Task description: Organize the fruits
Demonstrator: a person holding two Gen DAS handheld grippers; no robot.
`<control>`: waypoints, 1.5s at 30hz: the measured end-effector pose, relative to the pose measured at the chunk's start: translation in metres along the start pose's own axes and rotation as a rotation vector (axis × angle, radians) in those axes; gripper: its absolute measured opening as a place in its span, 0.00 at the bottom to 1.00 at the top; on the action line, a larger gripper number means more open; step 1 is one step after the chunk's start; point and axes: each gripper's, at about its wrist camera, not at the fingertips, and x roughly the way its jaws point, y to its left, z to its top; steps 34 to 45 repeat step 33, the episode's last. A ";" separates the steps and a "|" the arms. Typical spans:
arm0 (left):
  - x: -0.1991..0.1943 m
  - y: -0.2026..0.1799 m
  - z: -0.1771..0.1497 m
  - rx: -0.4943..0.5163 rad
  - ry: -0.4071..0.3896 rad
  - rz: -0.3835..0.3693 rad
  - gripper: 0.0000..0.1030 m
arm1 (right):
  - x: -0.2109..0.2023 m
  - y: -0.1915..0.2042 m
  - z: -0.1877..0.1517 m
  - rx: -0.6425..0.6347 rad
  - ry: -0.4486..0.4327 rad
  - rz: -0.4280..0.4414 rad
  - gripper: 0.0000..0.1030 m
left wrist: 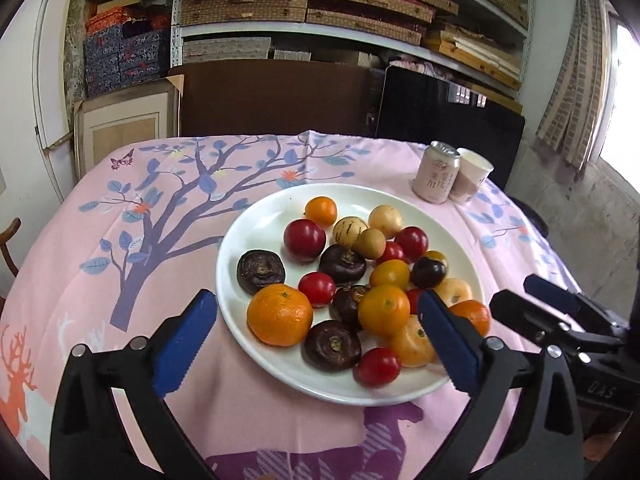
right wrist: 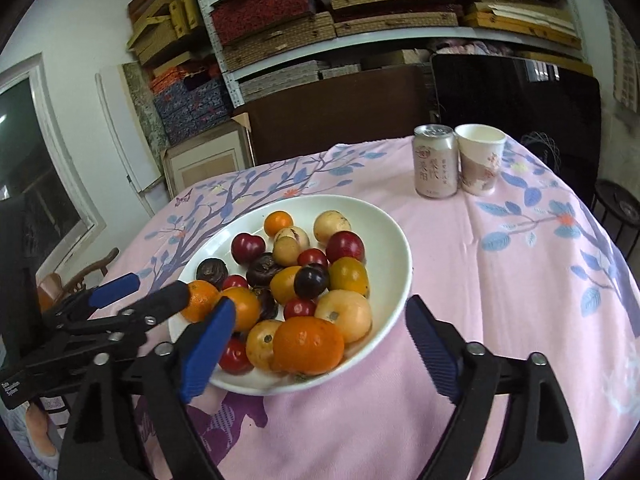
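Tabletop (left wrist: pixel 100 280), draped in a soft pink cloth (right wrist: pixel 500 280) printed with a branching tree, leaves and deer; the fabric lies in shallow folds and cushions whatever stands on it.

Plate (left wrist: pixel 256 220), white, glossy and shallow with a raised rim, near the middle of the tabletop. Every fruit in view lies inside it, heaped toward its right half, the rim keeping the round pieces from rolling off. No fruit lies on the cloth. Such a heap would fit fruit already gathered onto the plate, or fruit waiting to be sorted by kind.

Left gripper (left wrist: pixel 320 340) and right gripper (right wrist: pixel 320 356), black frames with blue ribbed fingers. Each pair stands wide apart and holds nothing. Both hang over the near rim, side by side, framing the fruit.

Can (right wrist: pixel 434 168) and paper cup (right wrist: pixel 480 164), pale pink, touching, at the far right of the tabletop and well apart from the plate.

Fruit, by size: a dimpled, matte tangerine (left wrist: pixel 279 314) at the near left of the heap; smooth yellow-orange persimmons (left wrist: pixel 412 346); dark, wrinkled, flattened water chestnuts (left wrist: pixel 261 271); glossy red plums (left wrist: pixel 305 239); pale striped rounds (left wrist: pixel 350 230); small shiny red tomatoes (left wrist: pixel 377 366).
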 end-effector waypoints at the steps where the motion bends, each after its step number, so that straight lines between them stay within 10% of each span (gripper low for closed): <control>1: -0.001 0.001 0.000 -0.006 0.005 0.004 0.95 | -0.001 0.000 -0.001 0.001 0.002 -0.003 0.88; 11: -0.018 0.001 -0.003 0.013 0.012 0.043 0.96 | -0.024 0.021 -0.018 -0.122 -0.050 -0.122 0.97; 45: -0.038 -0.019 -0.020 0.082 -0.009 0.154 0.96 | -0.031 0.013 -0.014 -0.081 -0.055 -0.087 0.97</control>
